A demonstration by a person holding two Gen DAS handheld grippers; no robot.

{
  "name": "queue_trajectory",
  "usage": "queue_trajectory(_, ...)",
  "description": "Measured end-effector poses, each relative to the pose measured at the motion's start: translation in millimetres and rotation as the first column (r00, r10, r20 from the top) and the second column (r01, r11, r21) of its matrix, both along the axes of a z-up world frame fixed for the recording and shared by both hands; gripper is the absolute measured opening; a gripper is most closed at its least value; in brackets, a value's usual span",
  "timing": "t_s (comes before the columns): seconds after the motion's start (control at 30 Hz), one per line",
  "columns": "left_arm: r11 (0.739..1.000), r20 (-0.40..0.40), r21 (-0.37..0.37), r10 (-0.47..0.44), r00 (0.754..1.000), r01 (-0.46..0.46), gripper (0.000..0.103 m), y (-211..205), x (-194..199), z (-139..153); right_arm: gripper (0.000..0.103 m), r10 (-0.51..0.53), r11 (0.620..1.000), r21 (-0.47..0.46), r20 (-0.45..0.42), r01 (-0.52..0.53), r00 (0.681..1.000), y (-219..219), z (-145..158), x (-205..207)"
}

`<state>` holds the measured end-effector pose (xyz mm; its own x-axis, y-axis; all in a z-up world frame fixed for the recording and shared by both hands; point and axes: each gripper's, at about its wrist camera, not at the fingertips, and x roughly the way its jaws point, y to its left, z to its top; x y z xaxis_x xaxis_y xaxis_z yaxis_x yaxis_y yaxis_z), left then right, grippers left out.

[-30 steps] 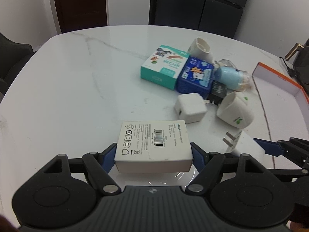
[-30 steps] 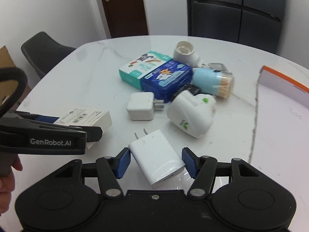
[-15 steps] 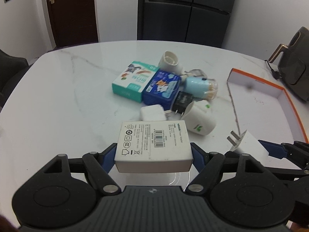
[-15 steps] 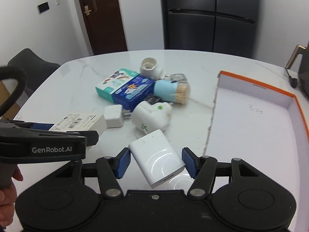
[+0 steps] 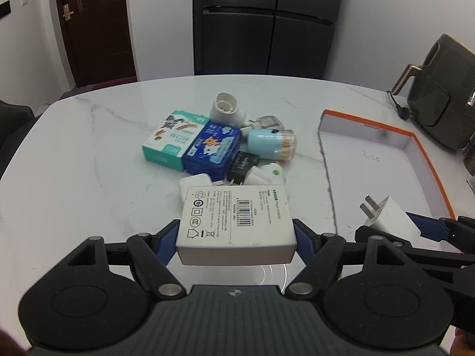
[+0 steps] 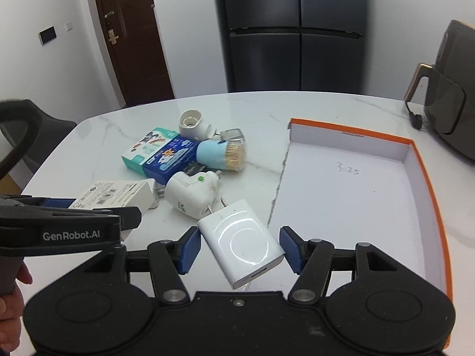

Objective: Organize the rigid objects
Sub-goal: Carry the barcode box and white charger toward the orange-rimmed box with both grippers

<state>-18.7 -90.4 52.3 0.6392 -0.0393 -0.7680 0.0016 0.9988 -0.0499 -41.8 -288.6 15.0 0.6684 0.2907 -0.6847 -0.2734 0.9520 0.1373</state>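
My left gripper [image 5: 236, 237] is shut on a white adapter box [image 5: 236, 218] with a barcode label and holds it above the marble table [image 5: 89, 178]. My right gripper [image 6: 239, 244] is shut on a white plug charger [image 6: 240, 237], held above the table beside the tray's left edge. The charger also shows in the left wrist view [image 5: 386, 216], and the box in the right wrist view [image 6: 115, 195]. The orange-rimmed white tray [image 6: 356, 184] lies to the right and holds nothing.
A pile on the table: teal box [image 5: 173, 139], blue box [image 5: 213, 148], light-blue toothpick jar [image 5: 271, 144], white socket adapters [image 6: 193, 194], small white charger [image 5: 194, 182], black plug [image 5: 242, 166]. A dark appliance [image 5: 436, 118] stands far right.
Both grippers have risen and pulled back from the pile with their objects. The right gripper with the charger has shifted right, towards the tray.
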Motion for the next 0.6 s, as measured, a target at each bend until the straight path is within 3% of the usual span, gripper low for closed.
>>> queue_trajectory(0.6,0.999,0.022,0.009,-0.051,0.998,0.05,0.079,-36,-6,9,0.072,-0.064,0.998,0.024,0.019,0.064,0.998,-36,12,-15)
